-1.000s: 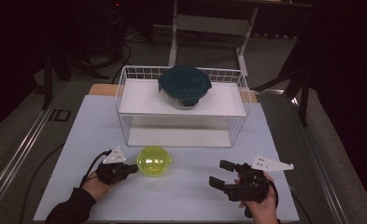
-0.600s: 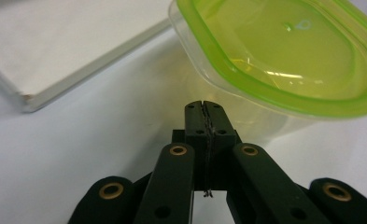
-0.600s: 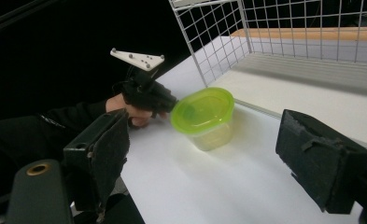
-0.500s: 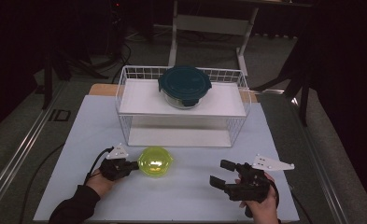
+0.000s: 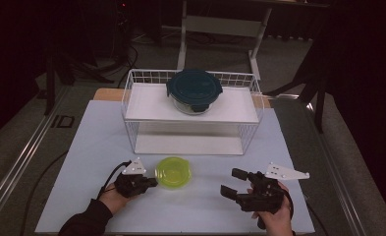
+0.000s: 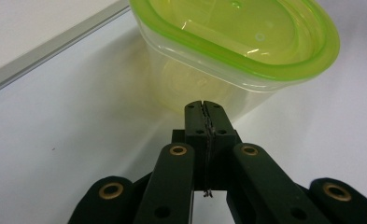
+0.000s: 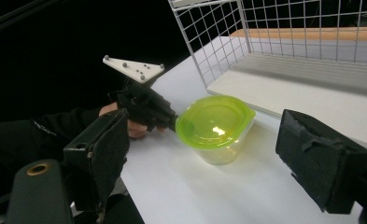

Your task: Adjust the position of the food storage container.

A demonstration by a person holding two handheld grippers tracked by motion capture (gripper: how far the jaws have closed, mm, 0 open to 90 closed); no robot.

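Observation:
A clear container with a lime-green lid (image 5: 173,172) (image 6: 237,42) (image 7: 215,127) sits on the white table in front of the wire rack. My left gripper (image 5: 153,182) (image 6: 204,106) is shut with nothing between its jaws, and its closed tip sits against the container's left side wall. At the front right my right gripper (image 5: 232,182) (image 7: 204,154) stands open and empty, its jaws pointing left toward the container from a distance. A dark teal-lidded glass bowl (image 5: 194,90) rests on the rack's upper shelf.
The white wire rack (image 5: 131,105) (image 7: 218,51) stands behind the container, with a lower shelf open toward me. The table's front edge lies close under both hands. Bare table lies between the container and my right gripper.
My left gripper has slid right with its shut tip against the lidded container, and the container has moved right with it. The right gripper has stayed in place.

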